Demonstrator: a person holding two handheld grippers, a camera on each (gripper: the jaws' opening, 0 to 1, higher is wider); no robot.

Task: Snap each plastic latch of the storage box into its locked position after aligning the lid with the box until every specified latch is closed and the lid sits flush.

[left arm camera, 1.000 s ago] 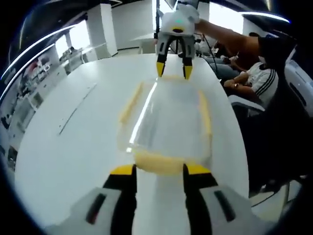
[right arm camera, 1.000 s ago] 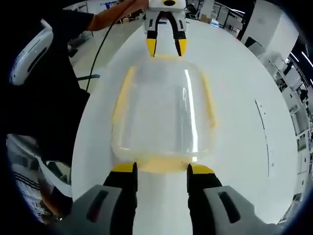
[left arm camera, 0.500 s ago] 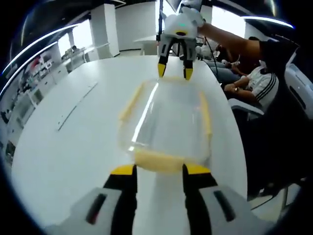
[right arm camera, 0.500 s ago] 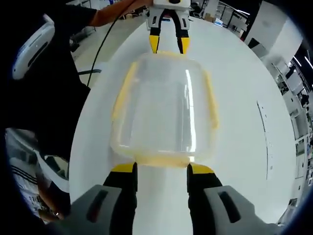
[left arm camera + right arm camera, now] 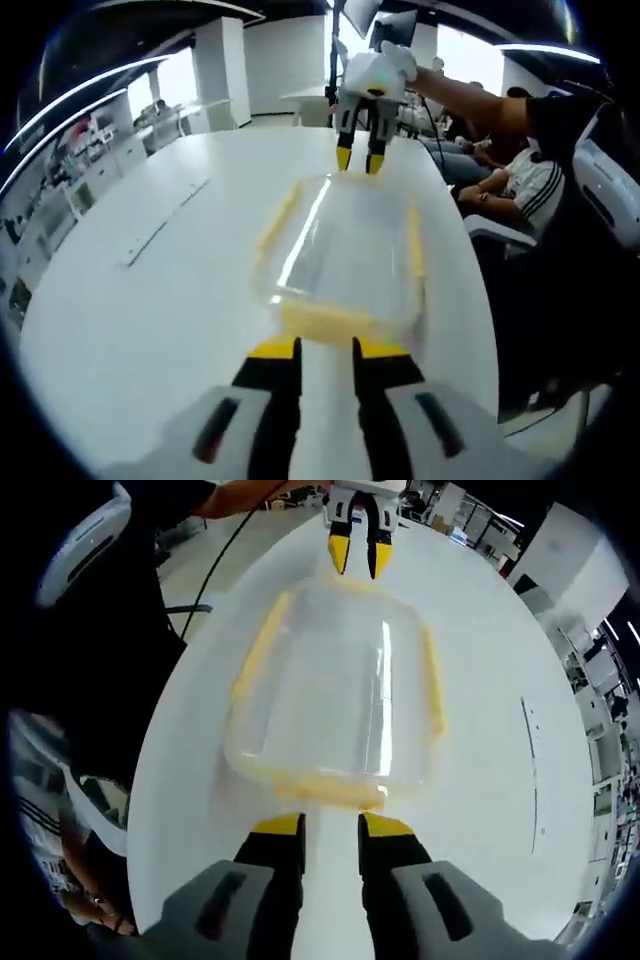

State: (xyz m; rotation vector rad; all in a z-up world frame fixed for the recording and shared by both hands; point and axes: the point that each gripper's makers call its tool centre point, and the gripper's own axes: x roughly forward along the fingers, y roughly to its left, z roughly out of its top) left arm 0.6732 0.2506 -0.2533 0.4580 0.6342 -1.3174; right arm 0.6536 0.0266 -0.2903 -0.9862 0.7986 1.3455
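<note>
A clear plastic storage box (image 5: 345,245) with its lid on lies lengthwise on the white table (image 5: 150,300), yellow latches on all sides. My left gripper (image 5: 325,350) is open but narrowed, its tips just short of the near end latch (image 5: 325,320), with nothing between them. The right gripper (image 5: 360,158) hovers at the far end. In the right gripper view the box (image 5: 335,690) runs away from me. My right gripper (image 5: 332,825) is open and narrowed too, a little short of its end latch (image 5: 310,782). The left gripper (image 5: 359,558) stands at the opposite end.
Long yellow side latches (image 5: 278,215) (image 5: 414,240) run down both flanks of the box. A seated person (image 5: 520,170) and a chair (image 5: 610,190) are beyond the table's right edge. A thin seam (image 5: 533,770) crosses the tabletop. Dark clothing (image 5: 110,630) is close to the table's edge.
Both grippers' jaws have narrowed to about half their earlier gap. Both cameras have pulled back and risen a little, so the box looks smaller and farther from the tips.
</note>
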